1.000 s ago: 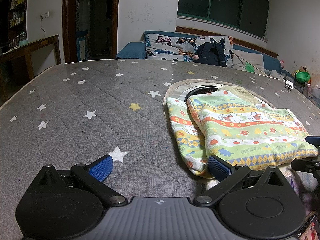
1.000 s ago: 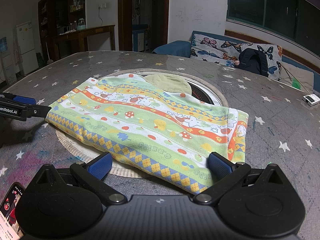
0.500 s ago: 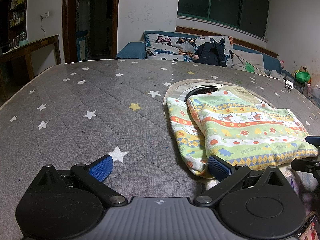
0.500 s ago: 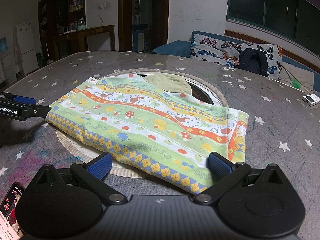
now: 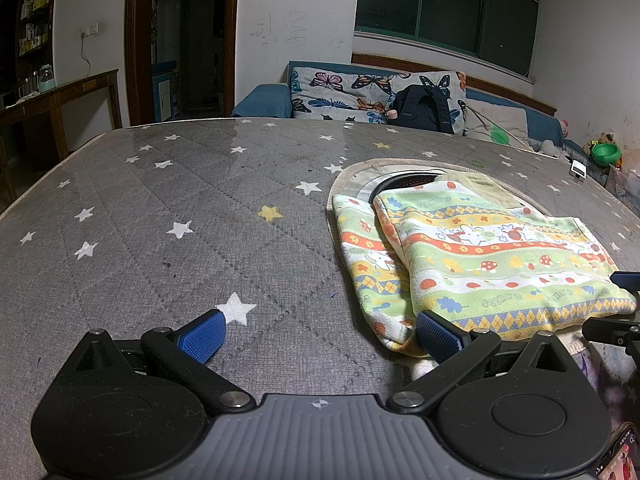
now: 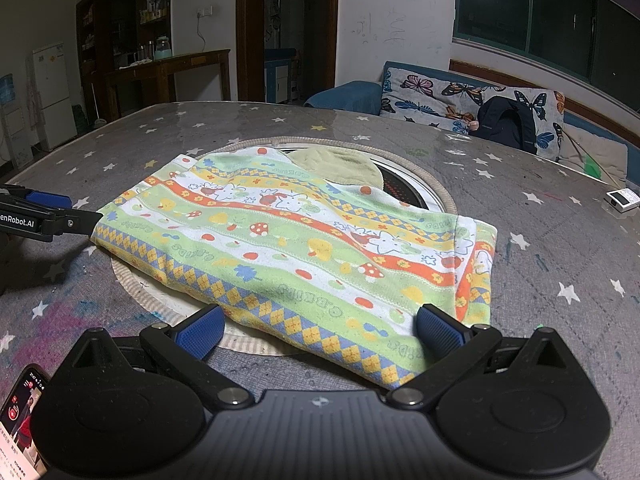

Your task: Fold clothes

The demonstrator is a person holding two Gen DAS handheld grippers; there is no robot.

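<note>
One folded garment (image 6: 296,248), two grippers (image 6: 320,330)

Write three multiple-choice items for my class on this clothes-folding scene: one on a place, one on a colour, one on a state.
1. Where does the patterned garment lie?
A. on the sofa
B. on the star-print surface
C. on the wooden desk

2. What colour are the right gripper finger pads?
A. blue
B. red
C. white

3. How do the left gripper's jaws stand?
A. shut on the garment
B. shut on nothing
C. open

Answers: 1 B, stars show on the grey surface around it; 2 A, both pads are blue; 3 C, the pads stand wide apart.
</note>
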